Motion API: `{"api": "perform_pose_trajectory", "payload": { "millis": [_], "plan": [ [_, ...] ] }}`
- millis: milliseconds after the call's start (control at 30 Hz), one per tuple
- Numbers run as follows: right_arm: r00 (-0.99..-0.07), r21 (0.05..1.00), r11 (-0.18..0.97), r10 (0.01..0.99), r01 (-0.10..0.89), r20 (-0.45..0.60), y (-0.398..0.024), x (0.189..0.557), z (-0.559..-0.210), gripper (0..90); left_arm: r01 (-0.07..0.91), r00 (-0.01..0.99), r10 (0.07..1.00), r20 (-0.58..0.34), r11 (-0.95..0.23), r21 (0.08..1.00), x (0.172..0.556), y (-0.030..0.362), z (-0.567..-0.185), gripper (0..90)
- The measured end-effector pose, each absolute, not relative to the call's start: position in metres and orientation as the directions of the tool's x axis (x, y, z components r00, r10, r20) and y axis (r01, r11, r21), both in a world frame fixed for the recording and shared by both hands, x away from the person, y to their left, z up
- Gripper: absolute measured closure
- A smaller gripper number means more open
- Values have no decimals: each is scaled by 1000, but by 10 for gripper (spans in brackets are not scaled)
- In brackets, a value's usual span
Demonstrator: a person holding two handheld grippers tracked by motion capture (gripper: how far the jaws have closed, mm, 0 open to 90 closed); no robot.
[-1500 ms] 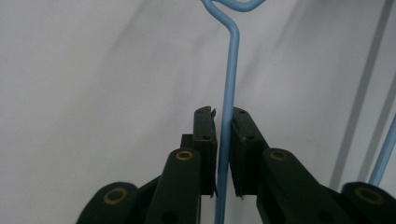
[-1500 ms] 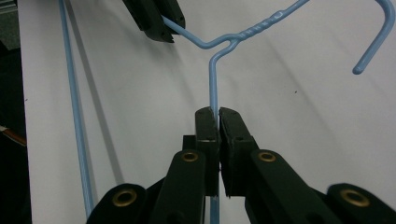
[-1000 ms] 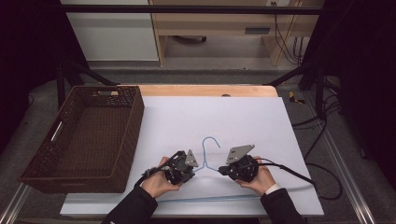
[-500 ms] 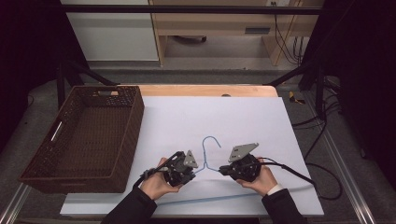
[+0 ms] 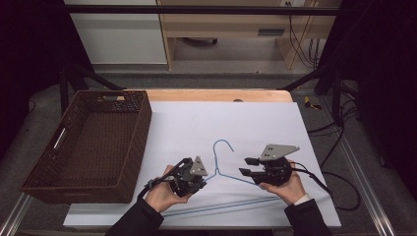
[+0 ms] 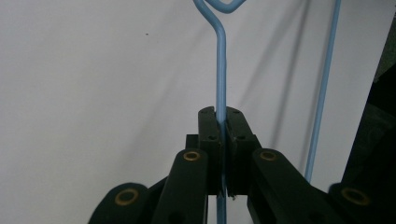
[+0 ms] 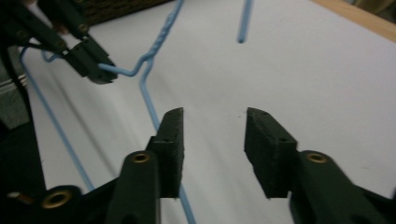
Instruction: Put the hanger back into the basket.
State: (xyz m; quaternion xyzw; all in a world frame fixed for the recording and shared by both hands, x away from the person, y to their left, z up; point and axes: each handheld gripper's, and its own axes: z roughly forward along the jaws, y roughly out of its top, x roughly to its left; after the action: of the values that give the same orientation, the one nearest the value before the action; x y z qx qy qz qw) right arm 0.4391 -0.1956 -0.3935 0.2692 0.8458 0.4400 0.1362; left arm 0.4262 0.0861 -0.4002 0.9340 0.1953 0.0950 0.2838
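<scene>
Blue wire hanger lies near the front edge of the white table, hook pointing away from the person, just right of the brown wicker basket. Left gripper is clamped on the hanger's left shoulder wire; in the left gripper view the wire runs straight between the closed pads. Right gripper has just been opening; its jaws stand apart with nothing between them, the hanger's right shoulder wire passing beside and under its left pad. Judgement: right side released, hanger now carried by the left alone. Basket sits empty; hanger not yet in it, if that is its destination.
</scene>
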Motion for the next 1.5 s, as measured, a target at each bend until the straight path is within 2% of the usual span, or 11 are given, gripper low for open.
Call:
{"api": "perform_pose_trajectory", "payload": {
  "millis": [33, 67, 100, 233, 367, 667, 1033, 1500],
  "plan": [
    [-781, 836, 420, 624, 354, 17, -202, 440, -391, 423, 311, 904, 422, 68, -760, 571, 425, 86, -398, 871],
    [-774, 842, 409, 633, 352, 16, -204, 440, -391, 384, 311, 904, 422, 68, -760, 571, 425, 86, -398, 871],
    [-774, 842, 409, 633, 352, 16, -204, 440, -391, 384, 310, 903, 423, 73, -760, 571, 425, 87, -397, 871],
    [-706, 870, 332, 707, 365, 26, -216, 441, -386, 217, 312, 899, 431, 75, -753, 580, 424, 88, -393, 871],
    [-652, 885, 274, 757, 376, 43, -229, 442, -384, 120, 316, 892, 444, 84, -746, 587, 424, 89, -390, 871],
    [-621, 904, 233, 783, 360, 45, -247, 439, -381, 55, 325, 867, 487, 107, -715, 619, 424, 102, -374, 871],
    [-606, 924, 189, 793, 334, 57, -263, 432, -375, 45, 357, 835, 536, 122, -697, 622, 437, 115, -349, 871],
    [-612, 915, 205, 789, 348, 56, -265, 425, -375, 38, 369, 782, 601, 165, -661, 654, 457, 126, -304, 871]
  ]
}}
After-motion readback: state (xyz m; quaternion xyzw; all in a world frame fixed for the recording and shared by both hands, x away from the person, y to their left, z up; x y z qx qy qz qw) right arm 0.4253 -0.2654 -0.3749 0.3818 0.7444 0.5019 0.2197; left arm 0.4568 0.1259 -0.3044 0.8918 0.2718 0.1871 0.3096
